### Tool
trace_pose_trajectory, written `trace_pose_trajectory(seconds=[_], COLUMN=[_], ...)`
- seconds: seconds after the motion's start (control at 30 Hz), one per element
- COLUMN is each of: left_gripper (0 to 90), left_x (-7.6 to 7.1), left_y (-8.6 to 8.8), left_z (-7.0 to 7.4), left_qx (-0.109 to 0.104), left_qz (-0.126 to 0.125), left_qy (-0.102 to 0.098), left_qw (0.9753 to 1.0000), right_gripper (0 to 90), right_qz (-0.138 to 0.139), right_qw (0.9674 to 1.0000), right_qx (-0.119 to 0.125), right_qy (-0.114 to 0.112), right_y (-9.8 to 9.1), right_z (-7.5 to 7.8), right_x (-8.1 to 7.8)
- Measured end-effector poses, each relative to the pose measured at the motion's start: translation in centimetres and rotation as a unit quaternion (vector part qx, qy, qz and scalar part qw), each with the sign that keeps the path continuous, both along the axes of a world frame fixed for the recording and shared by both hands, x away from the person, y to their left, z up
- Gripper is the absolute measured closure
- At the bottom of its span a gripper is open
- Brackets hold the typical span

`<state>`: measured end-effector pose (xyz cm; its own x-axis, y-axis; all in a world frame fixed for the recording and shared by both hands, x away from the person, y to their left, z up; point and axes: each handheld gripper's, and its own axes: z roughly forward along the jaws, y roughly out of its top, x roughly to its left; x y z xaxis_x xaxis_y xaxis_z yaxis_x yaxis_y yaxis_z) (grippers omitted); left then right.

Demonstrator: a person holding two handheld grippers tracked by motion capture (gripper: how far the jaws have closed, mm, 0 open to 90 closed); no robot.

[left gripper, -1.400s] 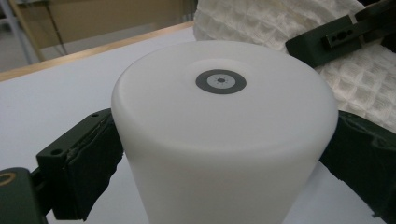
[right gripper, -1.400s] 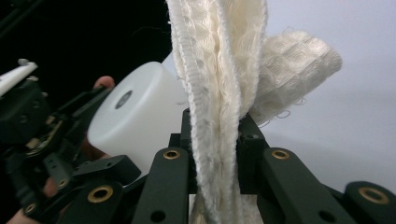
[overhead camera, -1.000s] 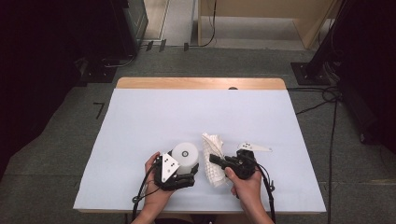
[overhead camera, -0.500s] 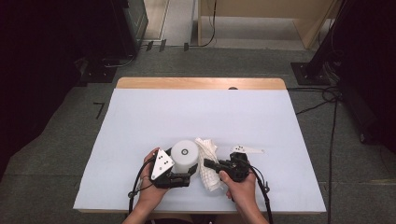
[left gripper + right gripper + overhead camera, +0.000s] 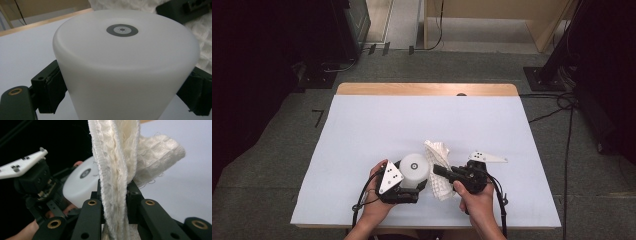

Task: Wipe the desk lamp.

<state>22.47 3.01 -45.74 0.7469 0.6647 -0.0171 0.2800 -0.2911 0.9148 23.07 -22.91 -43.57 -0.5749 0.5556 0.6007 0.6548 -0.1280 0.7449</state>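
Left gripper (image 5: 412,186): its two black jaws clamp the white cup (image 5: 414,169) from opposite sides, pads pressed against the cup's wall as the left gripper view shows.
White cup: stands upside down on the table (image 5: 362,130), near the front edge and a little left of its middle; a grey ring mark sits on its upturned base (the mark is plain in both gripper views).
Right gripper (image 5: 439,171): jaws drawn close together, pinching a fold of the cream cloth (image 5: 438,165) between the pads.
Cream cloth: waffle-textured, bunched, held up against the cup's right side and touching it; part of it hangs below the jaws toward the front edge.
Hands: one on each gripper body, coming in over the front edge.
Table: covered in a pale sheet, with a wooden strip along the far edge.
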Motion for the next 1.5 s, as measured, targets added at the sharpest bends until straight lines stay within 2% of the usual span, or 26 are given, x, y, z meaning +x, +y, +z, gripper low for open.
trace_pose_trajectory(seconds=[0.1,0.2,0.33,0.47,0.53,0.7,0.8,1.0,1.13,1.23,1.3,1.47,1.5], left_gripper=[9.0,9.1,9.1,9.1,9.1,9.1,9.1,9.1,9.1,9.1,9.1,9.1,9.0], left_x=[0.0,0.0,0.1,0.1,0.1,0.0,0.0,0.1,0.1,0.3,0.7,1.0,1.0], left_y=[0.2,0.3,0.3,0.2,0.1,-0.1,-0.1,0.4,0.5,0.5,0.6,0.8,0.8], left_z=[0.1,0.3,0.3,0.0,0.0,-0.1,0.0,0.4,0.5,0.2,-0.1,-0.8,-0.9], left_qx=[-0.001,-0.012,-0.009,-0.006,-0.005,-0.001,-0.002,-0.01,-0.011,-0.011,-0.002,0.018,0.013], left_qz=[0.001,0.0,-0.004,-0.005,-0.007,-0.011,-0.009,-0.001,-0.002,0.005,0.017,0.024,0.023], left_qy=[0.0,-0.007,-0.006,-0.004,-0.003,-0.005,-0.007,-0.012,-0.016,-0.014,-0.014,-0.017,-0.018], left_qw=[1.0,0.9999,0.9999,1.0,1.0,0.9999,0.9999,0.9999,0.9998,0.9998,0.9998,0.9994,0.9995], right_gripper=[78.4,78.5,78.5,78.5,78.4,78.5,78.6,78.6,78.6,78.6,78.7,78.6,78.6], right_qz=[0.0,0.0,0.001,0.0,0.0,-0.005,-0.004,0.004,0.009,0.006,0.003,-0.008,-0.01], right_qw=[0.9997,0.9988,0.9979,0.9985,0.9995,0.9999,0.9999,0.9989,0.9979,0.9979,0.9982,0.9984,0.9984], right_qx=[-0.009,-0.026,-0.035,-0.028,-0.02,-0.01,-0.016,-0.037,-0.049,-0.051,-0.048,-0.043,-0.044], right_qy=[0.021,0.042,0.055,0.046,0.026,-0.005,-0.002,0.029,0.041,0.041,0.037,0.035,0.033], right_y=[0.3,0.6,0.8,0.7,0.4,-0.1,0.0,0.8,1.1,1.0,0.7,0.0,-0.1], right_z=[-1.3,-2.7,-3.5,-2.7,-1.6,0.0,-0.3,-2.6,-3.6,-3.4,-3.2,-2.8,-2.9], right_x=[0.4,0.8,1.1,0.8,0.5,0.0,0.1,0.7,1.0,0.9,0.9,1.0,1.0])
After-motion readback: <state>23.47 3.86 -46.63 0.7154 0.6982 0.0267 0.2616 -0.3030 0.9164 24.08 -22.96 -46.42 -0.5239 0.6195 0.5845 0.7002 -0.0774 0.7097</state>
